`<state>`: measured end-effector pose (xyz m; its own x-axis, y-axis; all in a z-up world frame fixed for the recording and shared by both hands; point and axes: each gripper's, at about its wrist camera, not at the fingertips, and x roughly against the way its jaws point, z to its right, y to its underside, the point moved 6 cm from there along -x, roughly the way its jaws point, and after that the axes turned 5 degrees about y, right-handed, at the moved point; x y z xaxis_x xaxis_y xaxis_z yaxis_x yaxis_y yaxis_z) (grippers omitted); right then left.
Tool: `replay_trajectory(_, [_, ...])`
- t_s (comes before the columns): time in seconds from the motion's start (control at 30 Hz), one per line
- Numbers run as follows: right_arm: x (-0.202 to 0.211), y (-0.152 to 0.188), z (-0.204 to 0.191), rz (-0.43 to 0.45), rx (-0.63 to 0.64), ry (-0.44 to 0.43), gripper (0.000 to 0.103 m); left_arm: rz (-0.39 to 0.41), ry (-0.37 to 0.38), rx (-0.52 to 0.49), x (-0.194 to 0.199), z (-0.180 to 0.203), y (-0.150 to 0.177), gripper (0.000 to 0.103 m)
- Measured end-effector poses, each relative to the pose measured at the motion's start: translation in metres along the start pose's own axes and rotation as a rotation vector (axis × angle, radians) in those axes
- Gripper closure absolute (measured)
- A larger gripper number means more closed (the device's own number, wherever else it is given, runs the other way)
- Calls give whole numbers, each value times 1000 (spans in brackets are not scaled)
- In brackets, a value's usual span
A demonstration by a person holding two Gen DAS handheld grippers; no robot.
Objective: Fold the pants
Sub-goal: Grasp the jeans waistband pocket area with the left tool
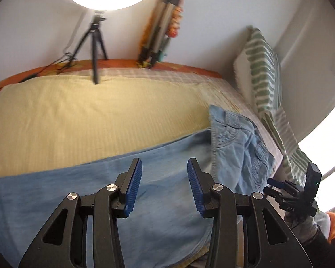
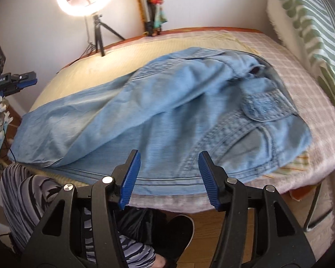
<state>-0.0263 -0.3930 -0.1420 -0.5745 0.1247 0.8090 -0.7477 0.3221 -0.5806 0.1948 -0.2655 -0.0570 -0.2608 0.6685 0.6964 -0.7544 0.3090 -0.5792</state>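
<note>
Light blue denim pants (image 2: 167, 102) lie across the bed, legs stretched to the left and the waist with pockets bunched at the right. In the left wrist view the pants (image 1: 114, 192) fill the lower part, with the waist end (image 1: 239, 143) at the right. My left gripper (image 1: 164, 174) is open and empty, just above a leg. My right gripper (image 2: 169, 169) is open and empty, above the near edge of the pants. The right gripper also shows in the left wrist view (image 1: 279, 187), and the left gripper shows in the right wrist view (image 2: 22, 81).
The bed carries a yellow cloth (image 1: 89, 116) over a pink checked blanket (image 2: 312, 111). Green striped pillows (image 2: 312, 22) stand at the right. A ring light on a tripod (image 1: 96, 51) and a folded tripod (image 1: 158, 33) stand by the far wall. My leg and shoe (image 2: 176, 234) are below the bed edge.
</note>
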Motion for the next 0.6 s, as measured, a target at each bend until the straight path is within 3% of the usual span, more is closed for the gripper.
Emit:
replay_trajectory(0.13, [5,0,21,12,-21,46,47,-73,101,-25,-42,36,-17,62])
replay_trajectory(0.27, [11,2,46,16,-58,75,47,-159,181,-28,-93,62,-29,54])
replay_trajectory(0.4, [15,6,72,24,-108,104,47,-230,165,-31,-143,72,-35,53])
replay_trajectory(0.6, [24,22,111,19,-183,134,47,-304,177,89,-204,69,-32,53])
